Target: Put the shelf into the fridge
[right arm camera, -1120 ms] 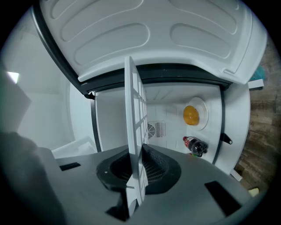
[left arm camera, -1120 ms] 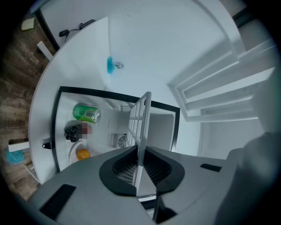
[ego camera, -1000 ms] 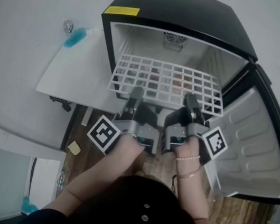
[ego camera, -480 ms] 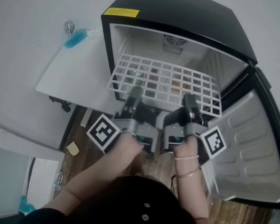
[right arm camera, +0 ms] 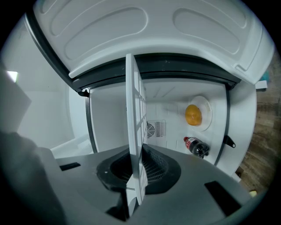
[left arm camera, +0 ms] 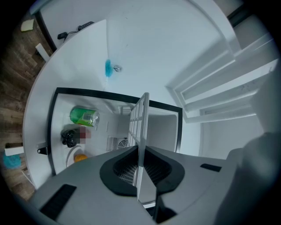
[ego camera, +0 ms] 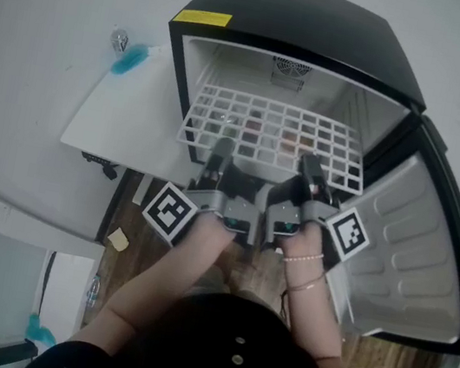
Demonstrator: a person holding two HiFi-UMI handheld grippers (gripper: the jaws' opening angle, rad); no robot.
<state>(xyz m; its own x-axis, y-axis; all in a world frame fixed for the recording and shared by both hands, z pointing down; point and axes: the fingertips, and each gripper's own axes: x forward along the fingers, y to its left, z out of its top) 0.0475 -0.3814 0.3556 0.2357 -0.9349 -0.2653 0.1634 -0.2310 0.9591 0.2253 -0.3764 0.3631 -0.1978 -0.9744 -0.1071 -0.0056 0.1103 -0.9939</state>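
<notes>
Gripping shelf (ego camera: 274, 134) front edge, left claw (ego camera: 223, 149) and right claw (ego camera: 311, 163) both clamped. Shelf partway into open fridge (ego camera: 303, 20), front overhanging; final push not yet done.

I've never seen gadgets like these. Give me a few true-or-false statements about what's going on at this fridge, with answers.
1. The left gripper and the right gripper both have their jaws shut on the shelf. True.
2. The door is closed. False: the door of the fridge stands open, on the right.
3. The shelf is a solid glass pane. False: it is a white wire grid.
4. An orange and a bottle are inside the fridge. True.
</notes>
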